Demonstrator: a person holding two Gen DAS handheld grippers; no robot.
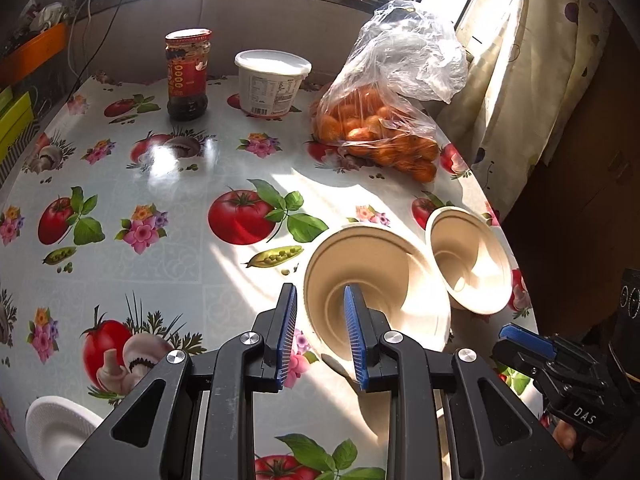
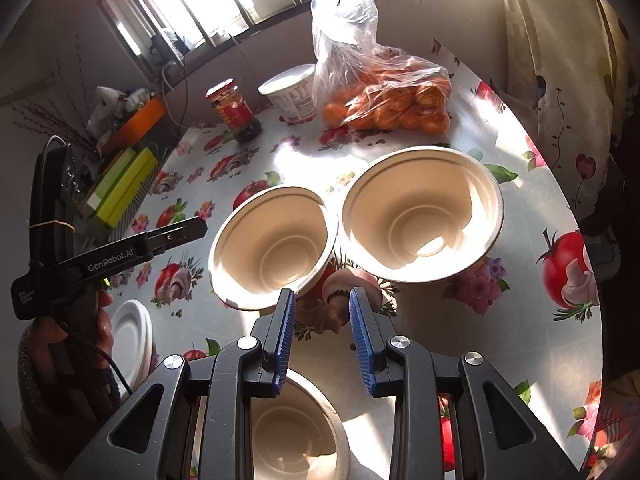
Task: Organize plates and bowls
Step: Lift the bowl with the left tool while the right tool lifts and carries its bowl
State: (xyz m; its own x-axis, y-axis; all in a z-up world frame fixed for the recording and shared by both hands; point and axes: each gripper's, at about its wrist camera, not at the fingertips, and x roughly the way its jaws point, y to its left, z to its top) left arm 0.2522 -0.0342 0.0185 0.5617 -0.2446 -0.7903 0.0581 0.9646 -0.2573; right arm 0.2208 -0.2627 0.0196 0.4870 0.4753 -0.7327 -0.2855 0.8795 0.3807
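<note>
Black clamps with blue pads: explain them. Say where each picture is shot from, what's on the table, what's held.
A person holds a two-finger gripper in each hand; each carries a camera looking forward along it. One picture is from the left gripper, one from the right gripper. On the table: plates, jar, tub, bag of oranges, first bowl, second bowl, third bowl. The left fingers straddle the first bowl's wall; a pinch is unclear. The right gripper is open, empty.
</note>
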